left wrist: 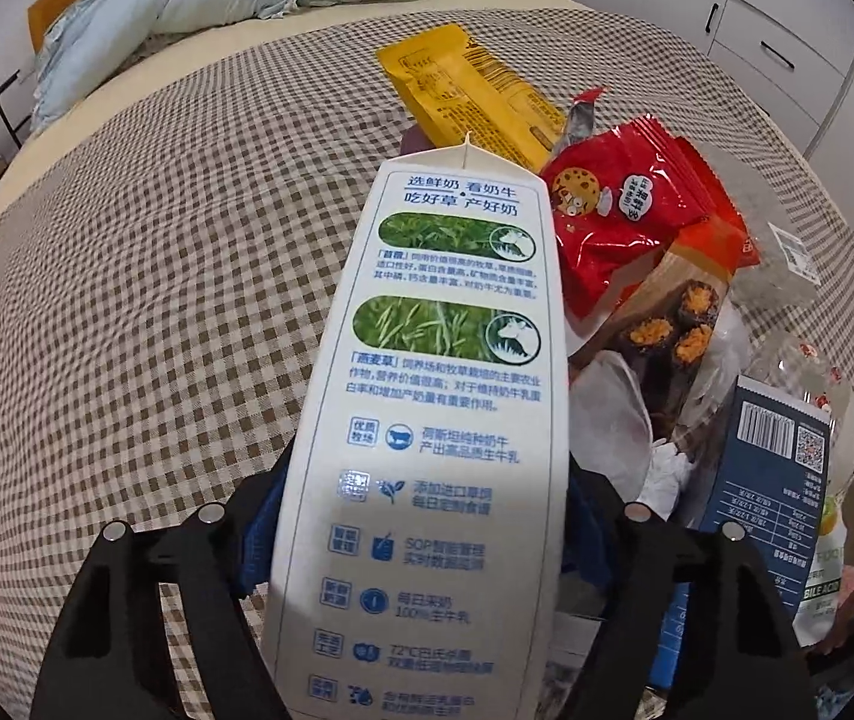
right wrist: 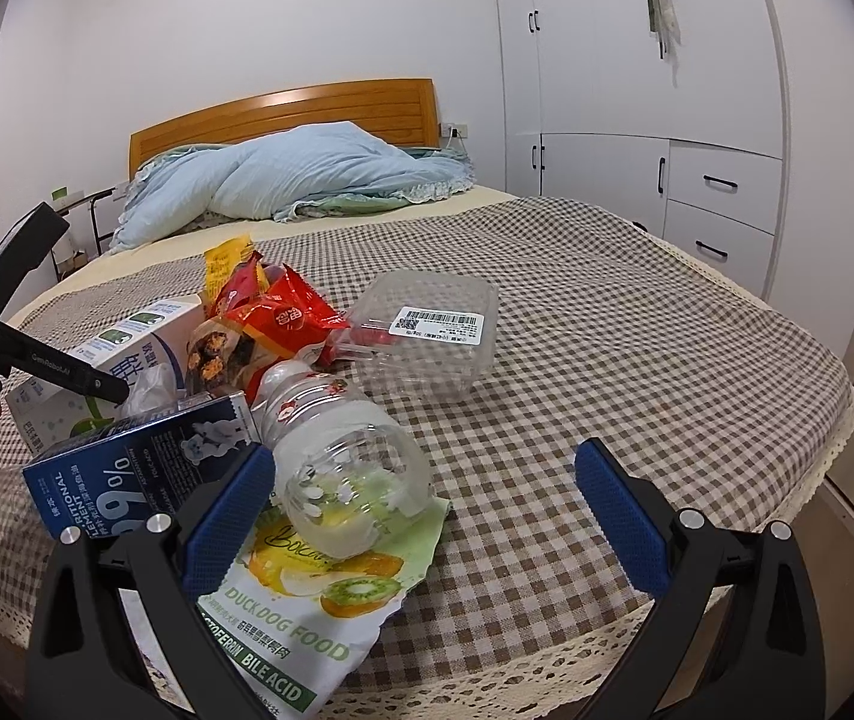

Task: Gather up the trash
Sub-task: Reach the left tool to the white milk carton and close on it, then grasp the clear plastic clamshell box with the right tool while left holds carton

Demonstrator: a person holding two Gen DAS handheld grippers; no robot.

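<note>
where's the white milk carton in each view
Left wrist: the white milk carton with blue print fills the centre, clamped in the left hand-held gripper.
Right wrist: it lies at left-centre, behind the dark blue box.
Shared landmark: the red cookie wrapper.

Milk carton (left wrist: pixel 427 420) in my left claw: blue Chinese txt, "100%" and "72°C" legible low on the panel. Navy box (right wrist: pixel 127 474): big "9%", "RITIONAL ...EMENT" cut off at the edge; barcode + QR on its side in left view. Green pouch (right wrist: pixel 307 612) under my right claw: "DUCK DOG FOOD", "BILE ACID", script logo approx "Boca...". Other claw's arm (right wrist: pixel 49 360) reads "GenRobot.AI". Clear clamshell tray (right wrist: pixel 427 336): white barcode sticker, print too small. Red snack bags (left wrist: pixel 619 222): Chinese only.
</note>
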